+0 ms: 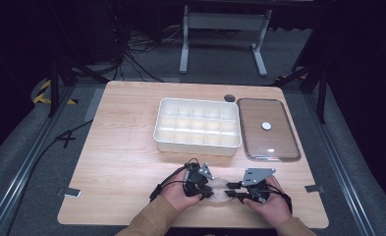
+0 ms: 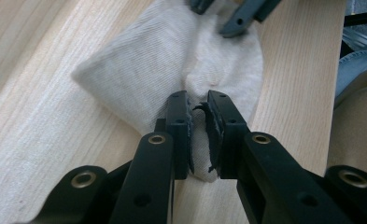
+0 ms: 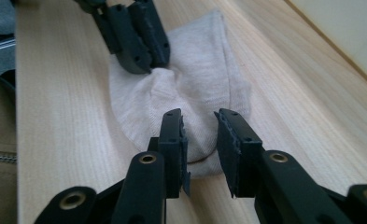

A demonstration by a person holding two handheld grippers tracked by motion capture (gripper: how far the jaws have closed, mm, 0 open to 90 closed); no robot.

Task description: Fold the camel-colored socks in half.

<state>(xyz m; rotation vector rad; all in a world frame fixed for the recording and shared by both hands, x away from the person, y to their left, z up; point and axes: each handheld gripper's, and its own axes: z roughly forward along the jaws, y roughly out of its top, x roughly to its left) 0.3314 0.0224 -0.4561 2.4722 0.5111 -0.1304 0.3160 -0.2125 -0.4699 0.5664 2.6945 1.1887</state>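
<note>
We've got the sock (image 1: 219,189) flat at the table's (image 1: 122,147) near edge, long axis left-right between both hands. Left gripper (image 2: 199,122) is pinched down on a fold at its end. Right gripper (image 3: 199,140) straddles the opposite end, jaws apart, not clamping. The divider tray (image 1: 197,126) lies beyond. No readable labels.

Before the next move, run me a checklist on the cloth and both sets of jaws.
1. Left gripper jaws pinching the pale cloth: ok.
2. Right gripper jaws closed on cloth: not ok, they straddle its edge with a gap.
3. Cloth lying on the table, none over the edge: ok.
4. Compartment tray empty: ok.
5. Clear lid off, beside tray: ok.
6. Cloth free of snags underneath: cannot tell.
</note>
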